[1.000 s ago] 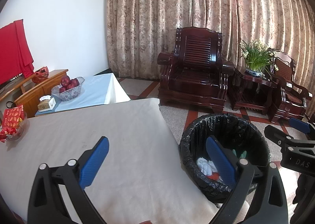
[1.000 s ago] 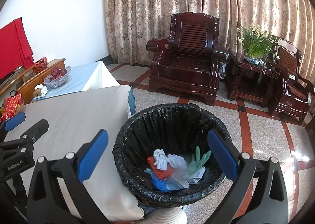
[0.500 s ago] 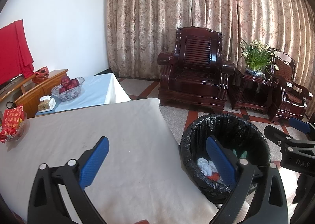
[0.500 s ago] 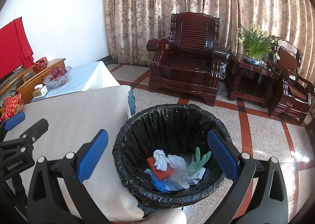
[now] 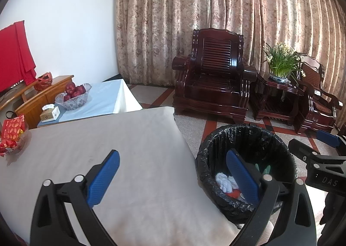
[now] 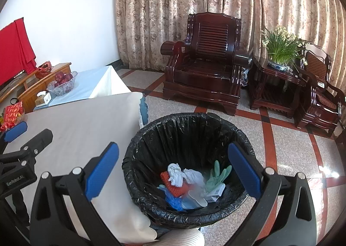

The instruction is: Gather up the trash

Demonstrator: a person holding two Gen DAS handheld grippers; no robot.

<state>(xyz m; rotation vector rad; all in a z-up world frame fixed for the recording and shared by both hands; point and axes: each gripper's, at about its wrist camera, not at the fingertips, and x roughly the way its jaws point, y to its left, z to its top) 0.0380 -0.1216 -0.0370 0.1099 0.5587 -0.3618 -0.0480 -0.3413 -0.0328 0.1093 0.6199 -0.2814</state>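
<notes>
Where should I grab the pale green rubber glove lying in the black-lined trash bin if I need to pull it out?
Take the pale green rubber glove by its fingers, coming straight down from above with the right gripper. The fingers stick up and lean on the liner of the black-lined trash bin, clear of the crumpled white tissue, while the cuff is buried in the pile. The bin's walls block any sideways approach.

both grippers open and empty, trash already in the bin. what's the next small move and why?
Probably pull both back to rest and stop. The left gripper and right gripper are open and hold nothing, the trash pile lies inside the black-lined bin, and the visible part of the white tablecloth shows no loose trash. Only the red packets at its far edge remain, apparently in a dish.
</notes>
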